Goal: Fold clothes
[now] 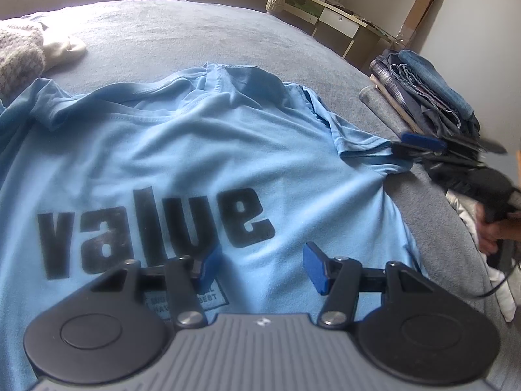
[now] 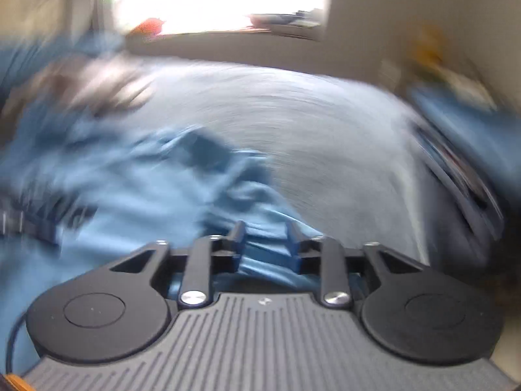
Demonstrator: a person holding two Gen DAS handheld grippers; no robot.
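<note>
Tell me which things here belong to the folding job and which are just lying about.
For the job: light blue T-shirt, left gripper, right gripper, stack of folded clothes.
Lying about: knitted item, desk, cardboard box.

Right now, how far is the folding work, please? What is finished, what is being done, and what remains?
Done: a stack of folded clothes sits on the grey bed. In hand: the light blue T-shirt lies spread out, print up, not folded yet. The right gripper is at its sleeve, jaws apart; the left gripper hovers open above the print. Left: all folds of this shirt, then stacking it.
</note>
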